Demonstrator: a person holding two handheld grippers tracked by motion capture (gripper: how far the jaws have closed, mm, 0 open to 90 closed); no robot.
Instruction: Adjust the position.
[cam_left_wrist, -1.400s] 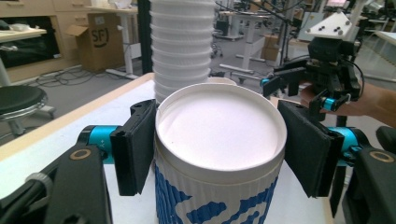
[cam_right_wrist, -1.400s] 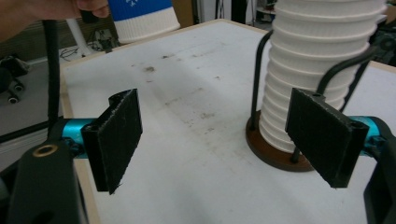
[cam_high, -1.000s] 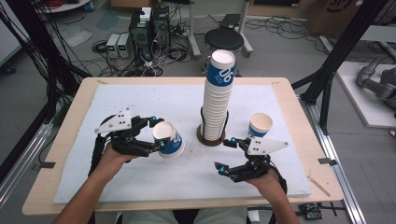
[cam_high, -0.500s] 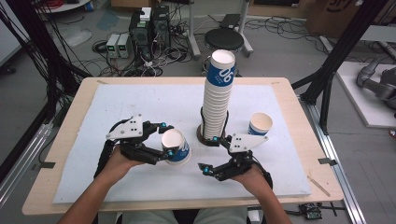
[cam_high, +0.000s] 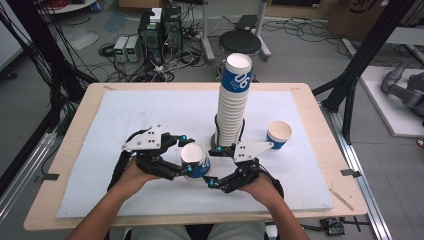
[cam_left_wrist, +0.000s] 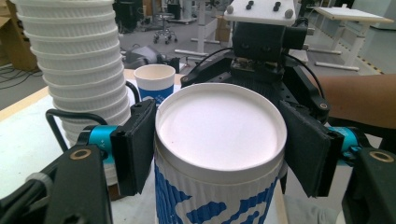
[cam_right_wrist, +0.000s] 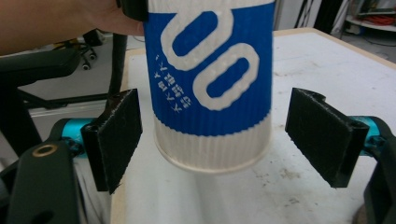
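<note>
Your left gripper (cam_high: 186, 156) is clamped on the paper cup (cam_high: 195, 161); both pads sit flat against its upper wall just under the rolled rim in the left gripper view, so the cup hangs upright and clear of the white mat (cam_high: 150, 110), between your 2 hands and just in front of the stack of cups (cam_high: 233, 102). Your right gripper (cam_right_wrist: 224, 135) stands with jaws wide apart, 1 pad (cam_right_wrist: 116, 135) each side of the cup's lower half, not touching; reads as a handover setup (low grip for the right, high grip for the left, so the 2 don't clash).

Holding near the rim makes sense; that is the stiffest part of a thin paper wall. Cup is a tapered cylinder, white inside, with a blue ribbed sleeve and embossed white lettering; the corrugation should give the pads decent bite. Pads look like dark foam or rubber, slightly rough.

The stack leans a little, its base in a black wire holder; 1 single cup (cam_high: 278, 134) stands upright to its right, well apart from your hands.
</note>
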